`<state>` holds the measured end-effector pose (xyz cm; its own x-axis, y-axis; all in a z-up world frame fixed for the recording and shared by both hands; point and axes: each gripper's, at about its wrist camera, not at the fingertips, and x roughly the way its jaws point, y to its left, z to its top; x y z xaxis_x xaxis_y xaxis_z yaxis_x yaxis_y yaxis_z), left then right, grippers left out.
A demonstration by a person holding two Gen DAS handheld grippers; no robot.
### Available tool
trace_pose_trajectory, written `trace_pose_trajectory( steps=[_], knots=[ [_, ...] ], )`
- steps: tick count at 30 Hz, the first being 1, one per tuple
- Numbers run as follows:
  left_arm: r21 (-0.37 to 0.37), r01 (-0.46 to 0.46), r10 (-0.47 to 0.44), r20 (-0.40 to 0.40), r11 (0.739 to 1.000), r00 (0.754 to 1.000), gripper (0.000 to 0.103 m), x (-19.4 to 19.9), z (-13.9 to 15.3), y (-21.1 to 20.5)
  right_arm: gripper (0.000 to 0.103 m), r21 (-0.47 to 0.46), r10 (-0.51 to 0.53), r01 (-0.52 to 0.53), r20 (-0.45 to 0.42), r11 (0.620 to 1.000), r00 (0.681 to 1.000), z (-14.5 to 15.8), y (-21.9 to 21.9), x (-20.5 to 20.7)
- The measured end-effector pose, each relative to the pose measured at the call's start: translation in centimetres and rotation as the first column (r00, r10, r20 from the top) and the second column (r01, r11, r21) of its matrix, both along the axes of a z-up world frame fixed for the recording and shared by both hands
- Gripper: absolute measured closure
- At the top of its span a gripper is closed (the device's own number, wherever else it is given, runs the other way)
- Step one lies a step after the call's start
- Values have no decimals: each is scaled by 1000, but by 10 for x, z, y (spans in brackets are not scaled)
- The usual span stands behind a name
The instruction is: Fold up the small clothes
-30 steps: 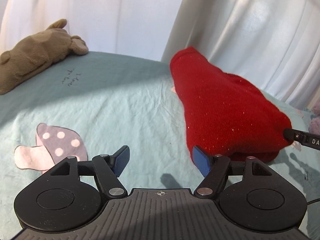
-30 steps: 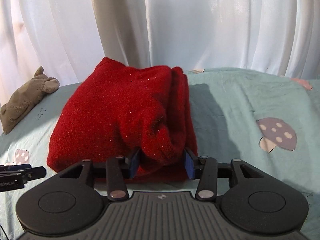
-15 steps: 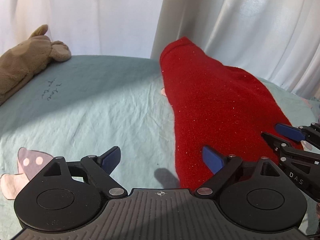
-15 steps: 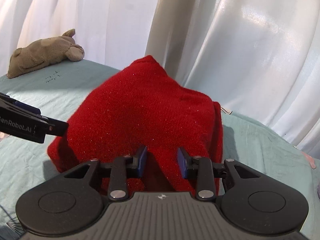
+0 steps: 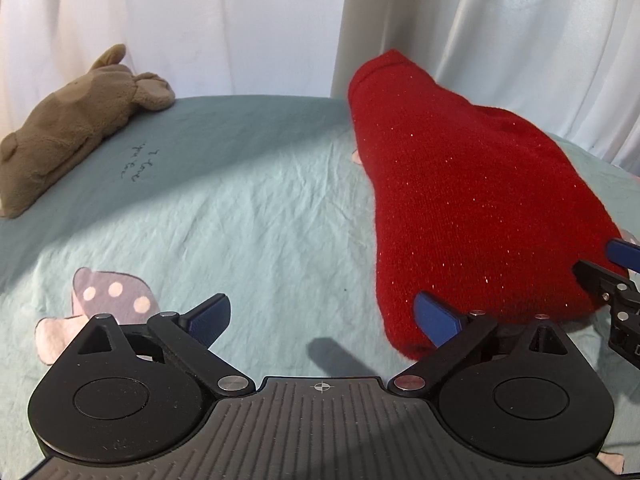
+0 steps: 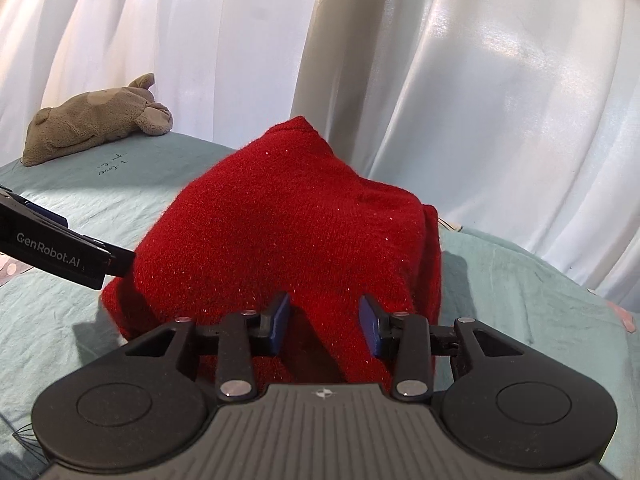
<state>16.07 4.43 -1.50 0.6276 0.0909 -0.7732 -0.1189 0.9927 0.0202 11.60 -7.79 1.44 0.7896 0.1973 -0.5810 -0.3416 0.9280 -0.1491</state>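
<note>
Right wrist view: left gripper (image 6: 120, 258) reads "GenRobot.AI" beside red sweater (image 6: 304, 232).

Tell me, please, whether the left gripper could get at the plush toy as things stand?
Probably yes. The left gripper holds nothing, its jaws opening wide, and only bare sheet lies between it and the plush toy. The red sweater sits off to the other side, out of the way.

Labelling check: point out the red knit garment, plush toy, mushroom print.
red knit garment (image 5: 472, 208), left wrist view, middle of top face
plush toy (image 6: 96, 120), right wrist view, body
mushroom print (image 5: 114, 296), left wrist view, spotted cap
</note>
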Motion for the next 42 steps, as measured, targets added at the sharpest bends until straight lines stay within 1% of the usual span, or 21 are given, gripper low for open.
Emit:
trace_pose_trajectory(
  steps=[1,3,4,6,7,8,11,13,15,17,18,22,26,29,35,42],
  knots=[
    [6,4,-4,-6,1000,1000,2,-7,1,-1,61,12,-16,16,-30,1000,999,1,-3,-5],
    [-6,12,-12,-39,1000,999,2,-19,3,-3,48,34,-44,48,-105,998,993,2,-9,-16],
    [-22,16,-17,-55,1000,998,2,-25,3,-4,35,44,-46,54,-153,998,987,0,-11,-23],
    [-53,28,-32,-73,998,997,2,-42,4,-6,18,53,-33,45,-214,998,976,-3,-13,-40],
    [-62,39,-43,-76,997,996,2,-49,5,-7,14,57,-23,38,-232,998,972,-4,-14,-49],
    [-67,49,-54,-79,997,995,2,-57,7,-9,4,59,-15,31,-249,998,968,-4,-13,-56],
    [-63,81,-87,-89,995,992,1,-75,10,-16,4,85,2,25,-305,996,952,-6,-14,-72],
    [-60,91,-97,-101,994,990,1,-82,11,-20,4,99,-26,63,-345,993,938,-6,-15,-78],
    [-63,96,-103,-118,993,988,0,-84,12,-23,4,61,-83,112,-358,992,930,-3,-14,-78],
    [-53,98,-104,-123,994,987,0,-85,16,-25,4,-4,-129,137,-377,991,917,0,-12,-78],
    [-43,100,-104,-121,994,987,0,-85,19,-26,4,-18,-146,150,-377,989,915,4,-13,-78],
    [-36,113,-116,-105,993,988,0,-83,30,-28,4,1,-165,178,-377,984,911,19,-16,-82],
    [-28,132,-134,-104,991,985,0,-81,36,-34,4,-54,-198,191,-336,980,921,31,-8,-86],
    [-6,147,-147,-126,989,981,0,-79,35,-38,4,-82,-210,194,-317,978,925,36,-4,-87],
    [35,166,-160,-134,986,978,0,-78,37,-46,4,-100,-229,208,-322,973,919,39,-2,-85],
    [8,157,-155,-133,988,979,0,-76,41,-47,4,-80,-247,234,-330,969,911,42,-7,-84]
  ],
)
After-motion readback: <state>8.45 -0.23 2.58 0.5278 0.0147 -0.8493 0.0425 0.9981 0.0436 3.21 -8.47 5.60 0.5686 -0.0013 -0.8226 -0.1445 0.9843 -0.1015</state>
